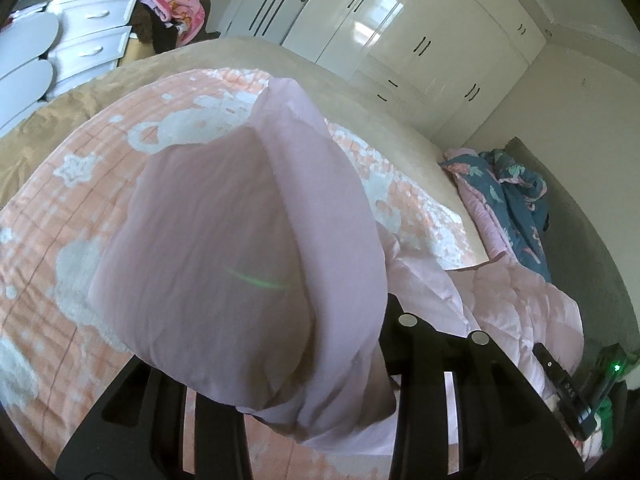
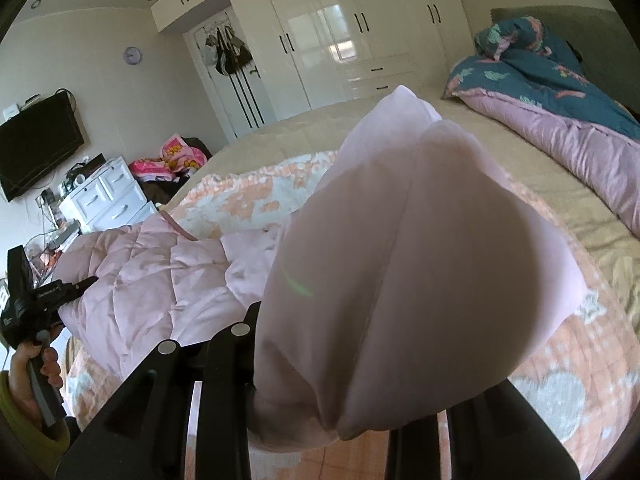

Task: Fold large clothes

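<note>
Left gripper (image 1: 320,360) and right gripper (image 2: 320,380) each pinch a bunched corner of pink quilted jacket (image 2: 160,280) above bed (image 2: 520,208).

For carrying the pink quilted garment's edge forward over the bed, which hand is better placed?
Hardly either: left gripper and right gripper are each shut on a bunch of the pink quilted garment, its rest lying between them. Probably move both together.

- In the left wrist view the bunched pink quilt (image 1: 240,248) covers the fingertips of the left gripper (image 1: 320,360) at lower centre.
- In the right wrist view it also hides the right gripper (image 2: 340,392) tips.
- The hand (image 2: 28,376) is cut off at the lower left edge.
</note>
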Motion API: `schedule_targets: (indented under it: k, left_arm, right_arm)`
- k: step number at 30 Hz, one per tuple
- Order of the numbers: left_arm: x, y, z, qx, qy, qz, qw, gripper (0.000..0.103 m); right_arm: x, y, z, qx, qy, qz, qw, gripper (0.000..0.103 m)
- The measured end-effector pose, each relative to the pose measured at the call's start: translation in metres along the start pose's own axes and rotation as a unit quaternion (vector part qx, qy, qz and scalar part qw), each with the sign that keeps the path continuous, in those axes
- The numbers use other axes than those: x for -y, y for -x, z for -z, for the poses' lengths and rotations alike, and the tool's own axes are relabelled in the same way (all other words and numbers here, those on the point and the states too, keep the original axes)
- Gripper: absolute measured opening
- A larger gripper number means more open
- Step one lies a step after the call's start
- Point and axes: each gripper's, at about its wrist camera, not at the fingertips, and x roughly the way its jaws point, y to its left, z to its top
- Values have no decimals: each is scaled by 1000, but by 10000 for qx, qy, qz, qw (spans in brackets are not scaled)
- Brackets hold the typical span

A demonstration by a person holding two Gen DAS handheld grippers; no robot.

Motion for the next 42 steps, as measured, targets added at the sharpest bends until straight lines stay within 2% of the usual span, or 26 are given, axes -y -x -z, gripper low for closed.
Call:
schedule_targets:
  k: [9,14,20,22,27,29,34,35,37,42]
  left_arm:
    - [-15,4,29,-120,-44,-119,9998,28]
    - [-27,-3,45,-218,3,-276,9994,32]
    - [-39,-5,61,-284,60,-378,9989,46]
    - [-41,-1,66,-302,14,-428,9986,57]
    - [-38,20,79,-302,-206,-522,9980,74]
    - [-35,30,84,-279,-320,-544,9976,79]
    - [-24,61,101,-178,-567,-477,9971,89]
    - [-20,67,105,-154,-647,-451,9968,89]
    - [-14,75,111,-125,-748,-393,9963,92]
    - [14,95,129,-121,-1077,-180,9939,94]
  right_arm:
    - [10,2,37,-171,-327,82,9993,29]
    - [26,-9,53,-471,-656,226,9965,34]
    - [45,-12,79,-804,-1272,261,9883,56]
    - [46,-8,84,-860,-1348,321,9866,69]
    - [42,19,96,-932,-1331,535,9853,86]
    - [37,31,98,-912,-1219,599,9865,90]
    - [15,75,104,-626,-789,712,9924,90]
    - [11,83,105,-553,-718,707,9934,90]
    - [0,100,106,-390,-570,705,9951,99]
    - [-23,140,108,-12,-228,601,9979,99]
